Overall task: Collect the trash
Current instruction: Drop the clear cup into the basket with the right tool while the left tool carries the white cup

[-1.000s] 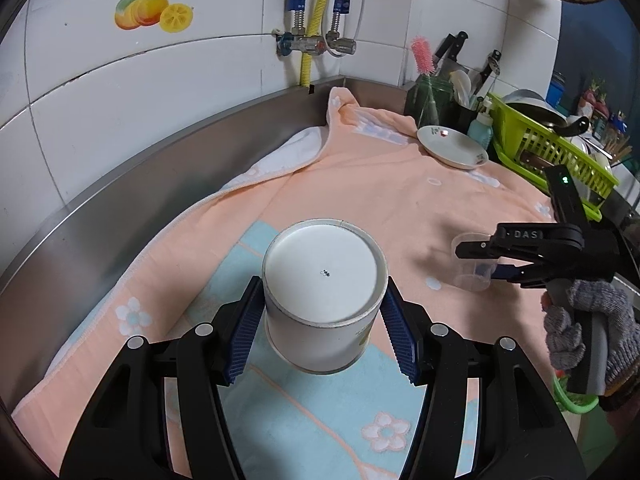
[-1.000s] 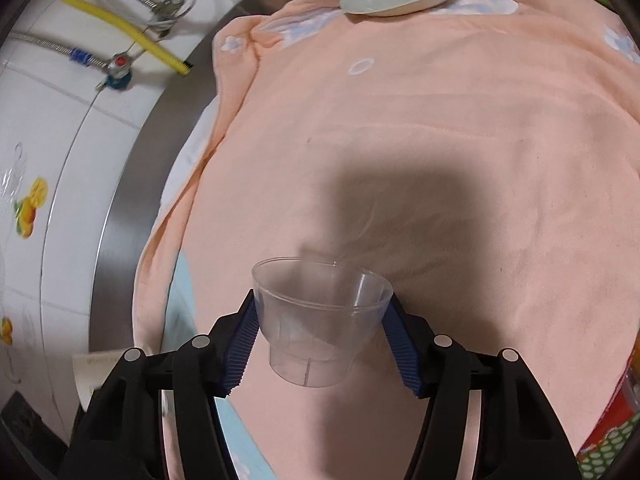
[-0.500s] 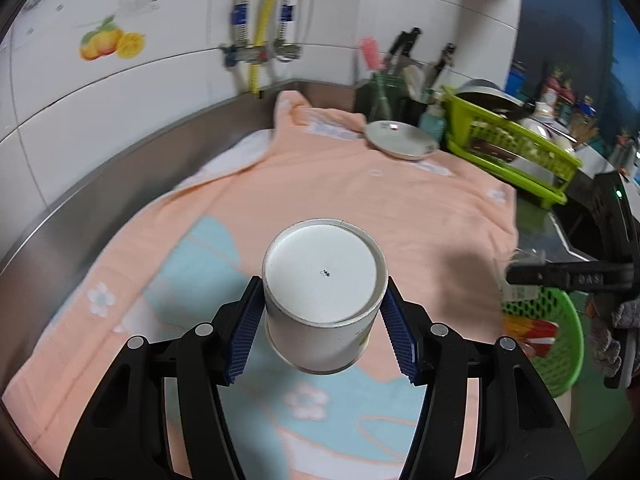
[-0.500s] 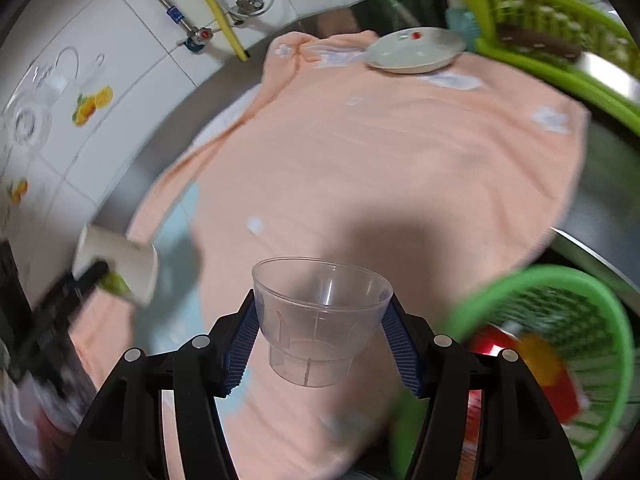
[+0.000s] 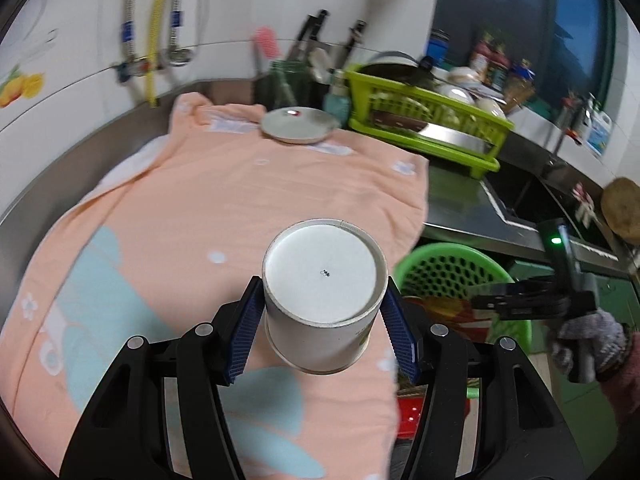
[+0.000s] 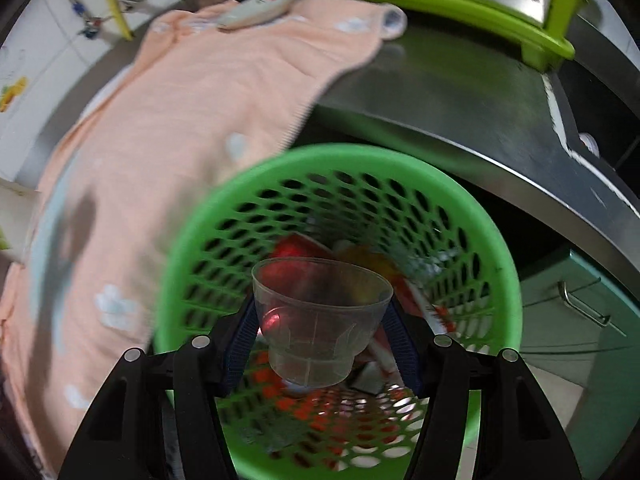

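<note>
The left gripper is clamped on a white paper cup, held bottom-forward above the peach towel; a small dark mark sits on its base, too tiny to read. The right gripper is closed on a clear plastic cup, held over the green mesh basket, where red and yellow wrappers lie blurred, their print unreadable. A white plate rests at the towel's far edge.

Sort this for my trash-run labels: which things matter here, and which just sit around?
Job: white paper cup in left gripper; clear plastic cup in right gripper; green basket.
Bystanders: plate, dish rack, towel.
</note>
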`<state>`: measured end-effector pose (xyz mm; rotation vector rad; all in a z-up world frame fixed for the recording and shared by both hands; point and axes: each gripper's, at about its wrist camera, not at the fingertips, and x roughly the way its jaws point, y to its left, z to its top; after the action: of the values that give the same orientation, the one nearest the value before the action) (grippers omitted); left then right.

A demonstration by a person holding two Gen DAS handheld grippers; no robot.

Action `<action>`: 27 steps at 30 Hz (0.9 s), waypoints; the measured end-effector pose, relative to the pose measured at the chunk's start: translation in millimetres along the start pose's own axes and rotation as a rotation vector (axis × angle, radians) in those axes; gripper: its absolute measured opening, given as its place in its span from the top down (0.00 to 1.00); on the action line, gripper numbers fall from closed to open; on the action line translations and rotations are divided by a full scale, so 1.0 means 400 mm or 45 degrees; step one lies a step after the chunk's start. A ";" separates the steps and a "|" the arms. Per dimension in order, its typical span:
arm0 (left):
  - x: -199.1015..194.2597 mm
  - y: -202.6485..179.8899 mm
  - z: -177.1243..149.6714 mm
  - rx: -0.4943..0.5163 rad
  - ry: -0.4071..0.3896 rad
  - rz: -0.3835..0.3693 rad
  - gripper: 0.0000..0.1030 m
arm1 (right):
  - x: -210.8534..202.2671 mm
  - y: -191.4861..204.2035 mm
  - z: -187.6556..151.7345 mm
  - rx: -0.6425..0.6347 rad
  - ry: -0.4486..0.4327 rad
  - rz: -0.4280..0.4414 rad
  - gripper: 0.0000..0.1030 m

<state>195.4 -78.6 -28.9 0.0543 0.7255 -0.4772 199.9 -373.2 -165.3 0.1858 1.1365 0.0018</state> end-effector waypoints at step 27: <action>0.253 -0.301 -0.061 0.107 0.245 -0.204 0.44 | 0.084 -0.122 0.052 0.140 0.037 0.090 0.39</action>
<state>192.7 -221.6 -99.1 0.1230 0.9022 -0.6618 228.2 -421.3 -194.3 0.3244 1.1591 0.0052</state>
